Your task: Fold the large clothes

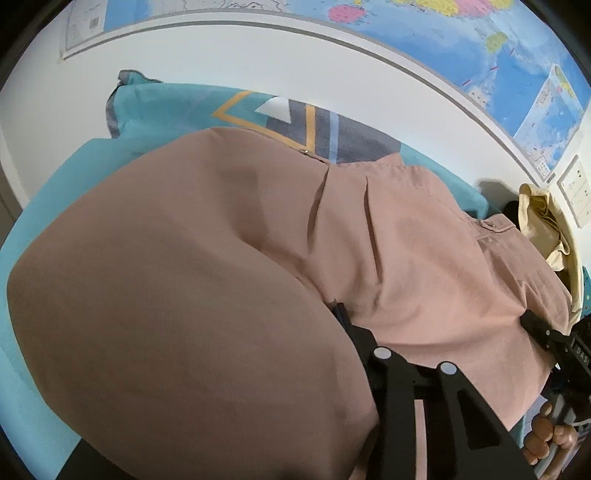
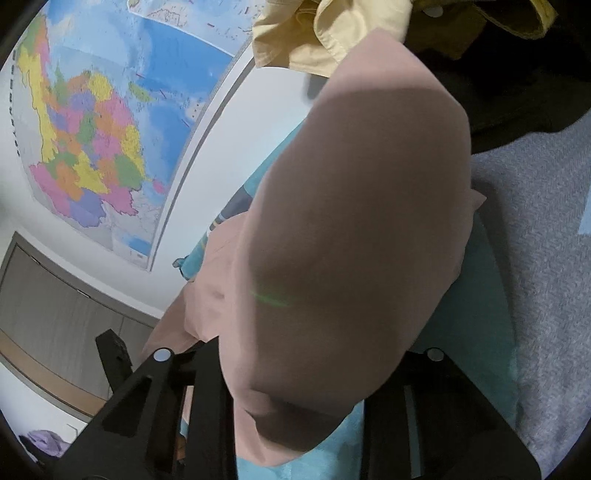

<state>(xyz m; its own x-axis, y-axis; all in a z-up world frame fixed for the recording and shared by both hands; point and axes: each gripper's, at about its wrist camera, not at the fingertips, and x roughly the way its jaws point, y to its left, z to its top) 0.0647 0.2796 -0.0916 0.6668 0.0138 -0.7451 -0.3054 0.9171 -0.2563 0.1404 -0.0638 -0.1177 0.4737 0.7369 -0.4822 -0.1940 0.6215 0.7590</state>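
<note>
1. The pink shirt (image 1: 388,258) lies across a teal sheet (image 1: 55,206); a big fold of it bulges at 8 o'clock in the left view.
2. The left gripper (image 1: 343,317) has cloth draped over its fingers; whether the pads pinch it I cannot tell.
3. The right gripper (image 2: 303,369) is likewise buried under a fold of the shirt (image 2: 351,221); its grip cannot be told either.
4. A yellow garment (image 2: 314,33) sits at 12 o'clock in the right view, touching the shirt.
5. A map (image 2: 92,140) hangs on the wall at 10 o'clock.
6. A hand (image 1: 546,435) shows at 4 o'clock in the left view.
</note>
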